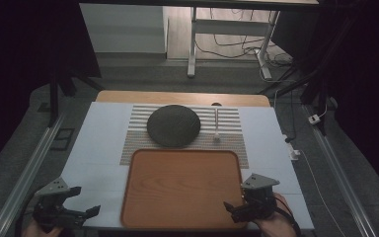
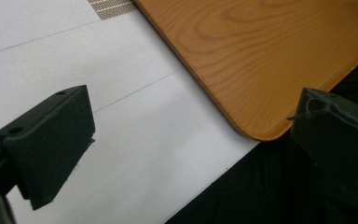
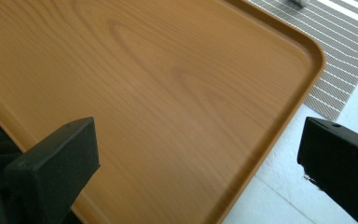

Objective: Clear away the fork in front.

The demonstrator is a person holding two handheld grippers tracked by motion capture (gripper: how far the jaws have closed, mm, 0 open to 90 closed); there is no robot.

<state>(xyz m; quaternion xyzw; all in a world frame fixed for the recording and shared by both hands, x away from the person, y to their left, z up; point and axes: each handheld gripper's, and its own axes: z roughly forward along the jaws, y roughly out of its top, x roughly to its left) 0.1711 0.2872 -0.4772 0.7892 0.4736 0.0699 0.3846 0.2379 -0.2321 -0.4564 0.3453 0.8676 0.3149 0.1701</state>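
An empty wooden tray (image 1: 182, 187) lies at the table's front middle. Behind it a dark round plate (image 1: 173, 125) rests on a striped placemat (image 1: 232, 148), with a slim pale utensil (image 1: 216, 124) to its right. My left gripper (image 1: 85, 200) hovers open over the white table left of the tray; in the left gripper view its gap (image 2: 191, 135) spans the tray's near corner (image 2: 261, 70). My right gripper (image 1: 234, 197) stands open at the tray's front right corner, its jaws either side of the rim (image 3: 270, 140) with nothing between them.
The white table surface (image 1: 103, 143) surrounds the placemat and tray. Metal rails (image 1: 24, 173) run along both sides of the table. Beyond the far edge stand a desk frame (image 1: 192, 44) and loose cables (image 1: 237, 49) on the floor.
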